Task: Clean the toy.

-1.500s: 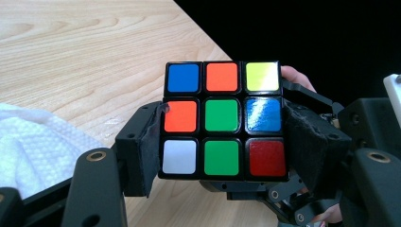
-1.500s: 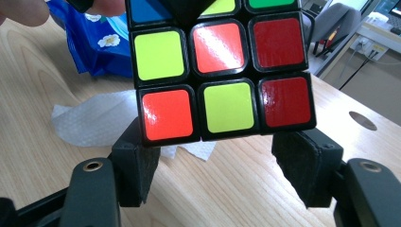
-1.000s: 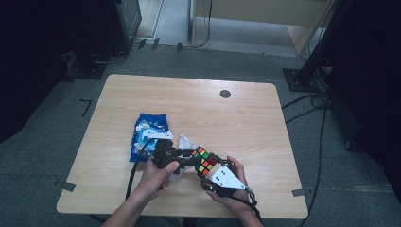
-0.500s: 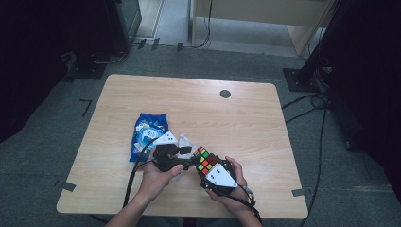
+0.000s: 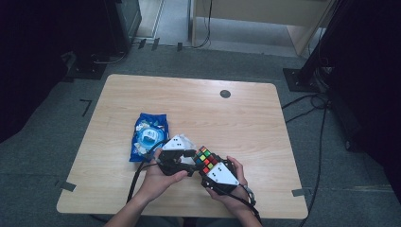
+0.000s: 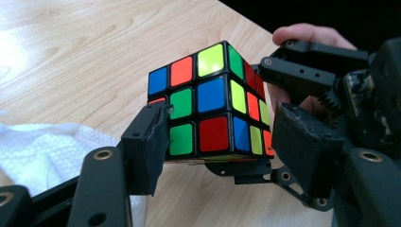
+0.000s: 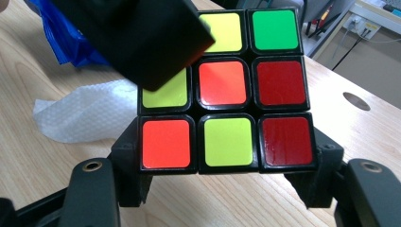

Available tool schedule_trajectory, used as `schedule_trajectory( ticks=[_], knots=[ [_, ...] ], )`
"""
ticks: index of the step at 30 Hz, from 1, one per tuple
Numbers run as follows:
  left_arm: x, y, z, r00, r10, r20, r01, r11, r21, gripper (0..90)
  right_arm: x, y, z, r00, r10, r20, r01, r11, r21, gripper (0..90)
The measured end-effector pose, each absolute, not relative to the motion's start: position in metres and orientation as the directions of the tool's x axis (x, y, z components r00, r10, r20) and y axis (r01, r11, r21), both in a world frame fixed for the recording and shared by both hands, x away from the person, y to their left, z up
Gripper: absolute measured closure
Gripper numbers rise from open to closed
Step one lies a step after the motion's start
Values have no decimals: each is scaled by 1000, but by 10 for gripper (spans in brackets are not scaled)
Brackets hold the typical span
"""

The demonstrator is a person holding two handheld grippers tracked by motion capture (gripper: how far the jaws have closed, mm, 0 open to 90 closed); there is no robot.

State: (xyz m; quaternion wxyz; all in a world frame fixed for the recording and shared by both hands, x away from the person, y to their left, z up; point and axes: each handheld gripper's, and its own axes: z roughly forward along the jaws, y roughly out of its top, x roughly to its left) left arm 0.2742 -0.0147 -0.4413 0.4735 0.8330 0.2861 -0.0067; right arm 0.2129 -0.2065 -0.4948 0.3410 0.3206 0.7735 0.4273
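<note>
A scrambled Rubik's cube [image 5: 204,158] hangs just above the wooden table [image 5: 189,104] near its front edge, between both hands. My right gripper [image 5: 207,165] comes in from the lower right and is shut on it. In the right gripper view its pads press the two sides of the cube's [image 7: 227,90] nearest row. My left gripper [image 5: 193,161] reaches in from the left. In the left gripper view its jaws straddle the cube [image 6: 213,99], one pad [image 6: 153,137] on the left face and the other at the right face. These jaws have just eased open a little with the cube still between them.
A blue snack bag [image 5: 149,135] lies left of the hands, with a white paper towel [image 6: 42,151] beside it and partly under the left gripper. A small dark round mark [image 5: 225,93] sits at the table's far side. Cables trail off the front edge.
The left hand and its gripper have shifted slightly right and farther up the table against the cube. The right hand and the cube have stayed put.
</note>
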Motion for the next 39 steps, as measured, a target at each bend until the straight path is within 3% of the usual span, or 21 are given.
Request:
schedule_trajectory(
  ticks=[11,20,29,33,39],
  knots=[
    [271,-24,-446,844,467,-263,473,-420,774,262,207,-202,-493,-578,764,-288,155,449,880,349],
    [268,-34,-454,844,485,-227,471,-471,746,259,205,-200,-492,-583,759,-288,139,443,886,348],
    [276,-27,-457,818,460,-345,542,-418,729,290,203,-197,-490,-578,749,-325,113,468,877,348],
    [277,-24,-457,817,453,-356,543,-401,738,341,202,-195,-491,-570,744,-349,109,489,866,346],
    [280,-19,-459,808,432,-401,566,-382,730,344,202,-195,-491,-577,741,-344,100,481,871,344]
  ],
)
